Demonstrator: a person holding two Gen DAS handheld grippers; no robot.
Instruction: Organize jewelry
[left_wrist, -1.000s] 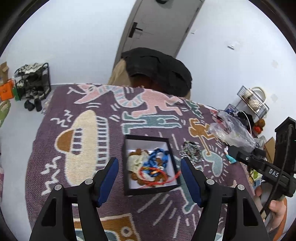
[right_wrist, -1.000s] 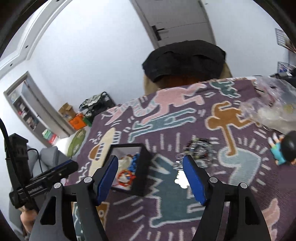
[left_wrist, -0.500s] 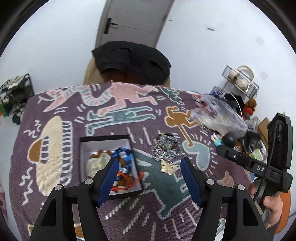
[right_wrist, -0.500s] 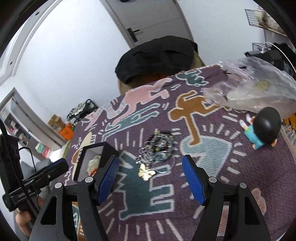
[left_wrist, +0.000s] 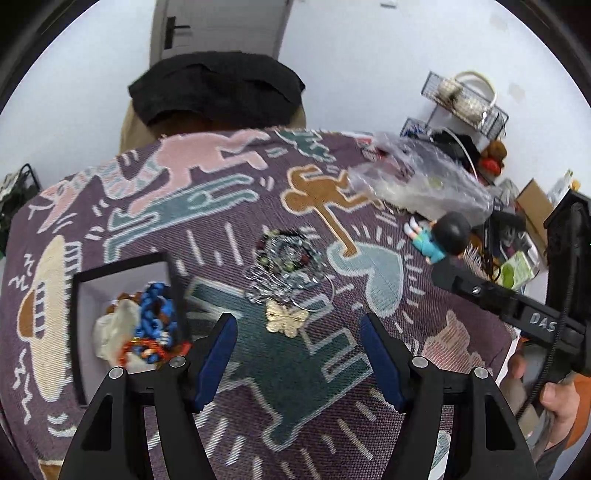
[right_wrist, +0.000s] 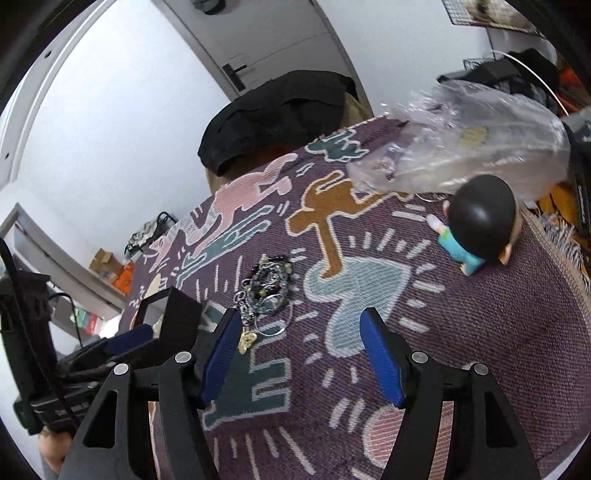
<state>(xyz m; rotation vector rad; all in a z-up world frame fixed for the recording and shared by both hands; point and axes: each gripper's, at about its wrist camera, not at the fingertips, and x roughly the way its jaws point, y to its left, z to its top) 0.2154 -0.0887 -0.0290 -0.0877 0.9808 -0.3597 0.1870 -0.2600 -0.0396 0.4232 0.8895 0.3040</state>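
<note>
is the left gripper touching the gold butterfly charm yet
Apart. The left wrist view shows the butterfly charm lying on the patterned cloth beyond the left gripper, with cloth showing between it and both blue fingers.

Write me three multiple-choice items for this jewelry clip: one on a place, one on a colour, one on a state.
1. Where does the gold butterfly pendant lie?
A. inside the black box
B. on the patterned cloth, at the near edge of the loose jewelry pile
C. under the plastic bag

2. What colour is the figurine's outfit?
A. red
B. yellow
C. light blue

3. What is between the fingers of the left hand-held gripper?
A. nothing, only cloth beyond them
B. a blue bead string
C. the figurine

Answers: 1 B, the pendant rests on the cloth just below the jewelry pile, outside the black box. 2 C, its body shows light blue under the black head. 3 A, the blue pads stand apart with nothing held.
</note>
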